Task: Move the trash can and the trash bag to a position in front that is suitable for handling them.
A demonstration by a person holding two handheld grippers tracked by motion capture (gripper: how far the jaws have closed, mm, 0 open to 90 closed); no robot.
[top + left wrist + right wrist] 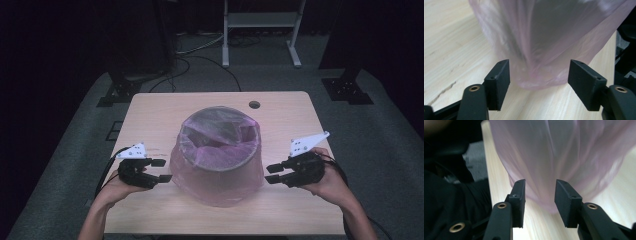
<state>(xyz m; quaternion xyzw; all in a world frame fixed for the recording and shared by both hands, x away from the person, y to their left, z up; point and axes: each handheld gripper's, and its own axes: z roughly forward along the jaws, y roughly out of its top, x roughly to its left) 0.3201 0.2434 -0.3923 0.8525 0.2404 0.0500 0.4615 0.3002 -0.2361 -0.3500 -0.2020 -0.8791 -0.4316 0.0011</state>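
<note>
A round bin (218,165) stands in the middle of a pale wooden table (280,210), its dark body wrapped on the outside by a thin pink plastic bag (220,187) that also lines the rim and sags into the opening. The bag hangs down the sides of the bin to the tabletop. A person's forearms come in from the near edge, each hand holding a black two-jaw gripper. The left gripper (160,170) sits just beside the bin's lower left side, with its jaws parted and pointing at the bag; in the left gripper view the left gripper (539,81) has its jaws wide apart, framing the bottom fold of the bag without pressing on it. The right gripper (272,174) is just beside the bin's lower right side, also parted; in the right gripper view the right gripper (540,202) shows a narrower gap, with the pink plastic behind the gap and nothing pinched between the pads. A small round hole (254,104) lies near the table's far edge.
</note>
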